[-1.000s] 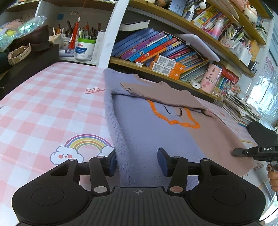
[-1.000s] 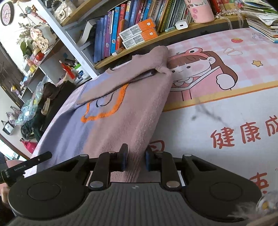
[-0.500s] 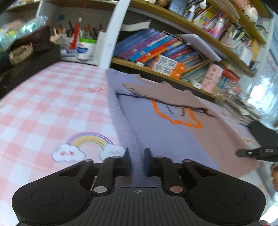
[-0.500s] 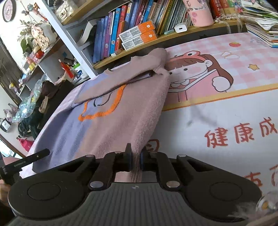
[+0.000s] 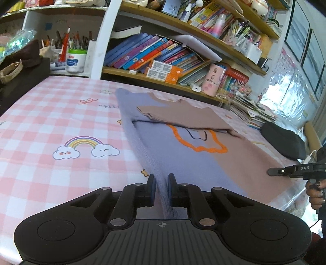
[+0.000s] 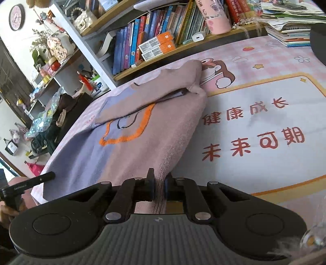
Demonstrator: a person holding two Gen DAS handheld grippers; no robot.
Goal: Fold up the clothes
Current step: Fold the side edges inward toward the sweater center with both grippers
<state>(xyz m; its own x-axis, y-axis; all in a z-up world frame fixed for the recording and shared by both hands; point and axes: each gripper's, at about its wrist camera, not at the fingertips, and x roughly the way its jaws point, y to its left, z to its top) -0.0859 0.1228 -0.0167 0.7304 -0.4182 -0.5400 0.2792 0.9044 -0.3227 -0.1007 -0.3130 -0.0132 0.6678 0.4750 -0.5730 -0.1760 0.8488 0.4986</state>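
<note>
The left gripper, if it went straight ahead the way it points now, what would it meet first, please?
The left gripper is already shut on the lilac edge of the sweater, so it would first push into that cloth. Beyond lie the folded brown sleeve and, probably, the bookshelf; depth is unclear.

Likely child's room at home: crammed bookshelf (image 5: 163, 55), cartoon tablecloth (image 5: 61, 114), wall clock (image 6: 16, 17).
</note>
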